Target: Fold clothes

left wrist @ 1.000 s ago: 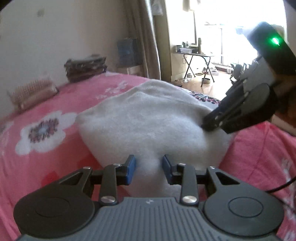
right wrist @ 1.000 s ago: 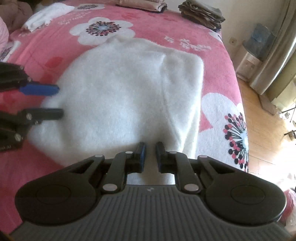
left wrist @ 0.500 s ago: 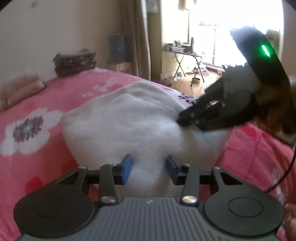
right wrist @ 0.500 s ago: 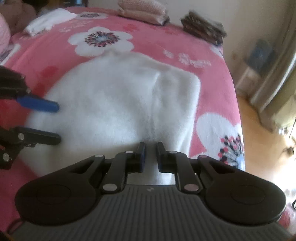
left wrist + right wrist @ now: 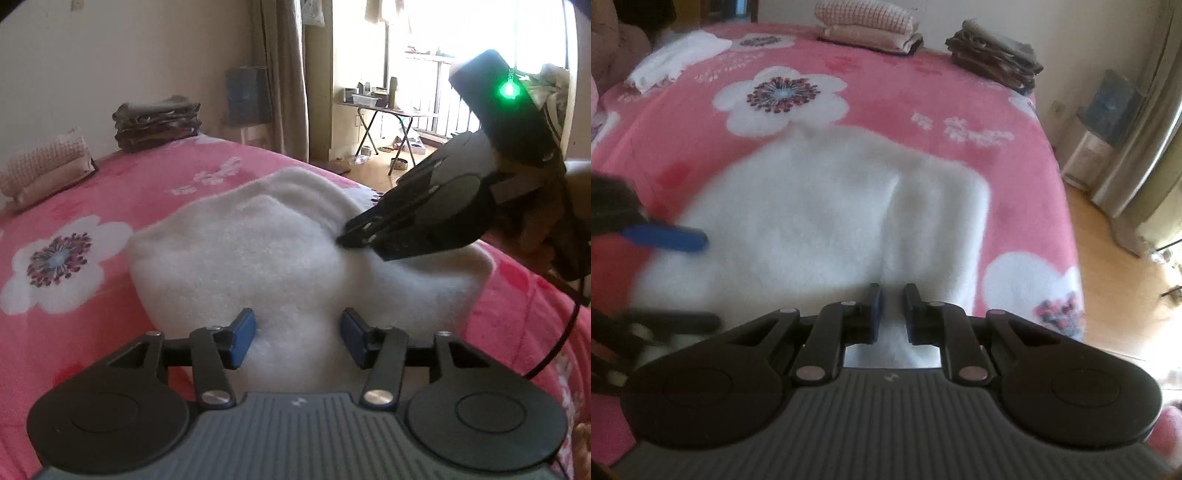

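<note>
White fleece garment (image 5: 827, 221) lies on pink floral bedspread (image 5: 886, 92), bundled, layers overlapping. Left gripper (image 5: 297, 334) jaws wide apart, straddling near edge, holding nothing. Right gripper (image 5: 890, 314) jaws nearly together, narrow gap over fleece; whether cloth pinched: cannot tell. Risk: thick pile slips from shallow pinch, or only top layer caught, so fold skews. No containers visible; folded brown stack (image 5: 993, 59) and checked stack (image 5: 868, 22) sit at far edge.

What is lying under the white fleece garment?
The white fleece garment lies on the pink floral blanket, which shows all around it. Whatever the garment covers is hidden, and so are its own folded-under layers.
</note>
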Demonstrator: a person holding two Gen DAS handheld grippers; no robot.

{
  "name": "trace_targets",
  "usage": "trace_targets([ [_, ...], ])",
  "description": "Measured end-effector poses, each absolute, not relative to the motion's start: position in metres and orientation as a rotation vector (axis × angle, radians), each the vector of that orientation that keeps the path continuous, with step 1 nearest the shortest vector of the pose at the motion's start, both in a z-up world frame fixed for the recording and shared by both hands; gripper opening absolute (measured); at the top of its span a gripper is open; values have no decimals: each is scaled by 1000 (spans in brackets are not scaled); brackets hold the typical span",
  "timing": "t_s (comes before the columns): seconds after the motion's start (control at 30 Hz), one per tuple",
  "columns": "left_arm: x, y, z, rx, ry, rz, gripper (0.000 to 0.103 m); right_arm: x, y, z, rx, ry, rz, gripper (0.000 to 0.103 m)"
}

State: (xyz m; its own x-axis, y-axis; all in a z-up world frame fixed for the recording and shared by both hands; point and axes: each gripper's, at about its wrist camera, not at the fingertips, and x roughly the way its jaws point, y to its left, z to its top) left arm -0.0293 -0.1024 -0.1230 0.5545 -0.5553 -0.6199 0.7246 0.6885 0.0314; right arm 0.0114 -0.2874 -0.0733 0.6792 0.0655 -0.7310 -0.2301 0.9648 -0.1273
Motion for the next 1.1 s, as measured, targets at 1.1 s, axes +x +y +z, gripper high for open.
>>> trace_targets([
  [1.1,-31,-104,-122,261,650,-738,57,40,-309,-105,-114,803,125,13],
])
